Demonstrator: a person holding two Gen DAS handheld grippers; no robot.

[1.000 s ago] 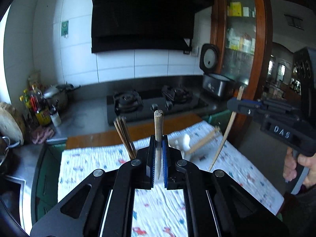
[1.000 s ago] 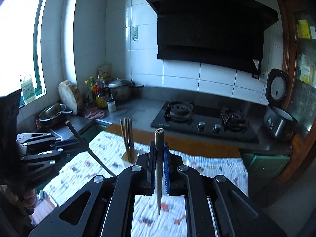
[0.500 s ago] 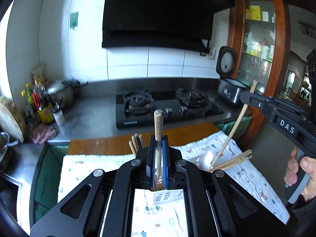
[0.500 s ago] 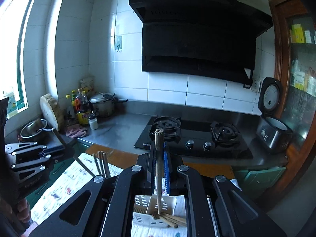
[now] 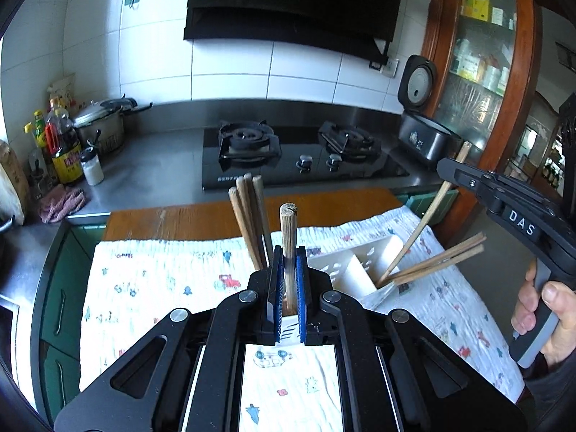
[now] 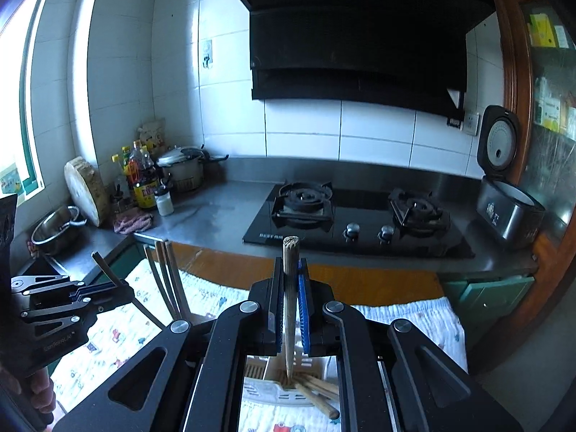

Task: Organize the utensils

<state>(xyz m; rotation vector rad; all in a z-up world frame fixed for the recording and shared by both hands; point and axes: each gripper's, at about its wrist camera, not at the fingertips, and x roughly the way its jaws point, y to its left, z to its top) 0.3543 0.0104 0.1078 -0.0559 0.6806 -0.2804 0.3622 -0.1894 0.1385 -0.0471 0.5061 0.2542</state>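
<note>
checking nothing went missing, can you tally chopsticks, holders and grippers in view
chopsticks: 7 (3 upright in the holder, 2 leaning out of it, 1 in each gripper)
white holder: 1
grippers: 2 (left gripper, right gripper)
total: 10

Straight ahead of the grippers lies a black gas hob [image 5: 302, 158] with two burners, set in a steel counter [image 6: 212, 212]. A black range hood [image 6: 356, 32] hangs above it against white wall tiles [image 5: 230, 75]. Far left ahead stand sauce bottles [image 5: 63, 151], a lidded steel pot [image 6: 181, 169] and a crumpled pink rag [image 5: 61, 203]. To the right sits an open rice cooker [image 6: 507, 198]. Directly beneath spreads a printed white cloth [image 5: 151, 280].
</note>
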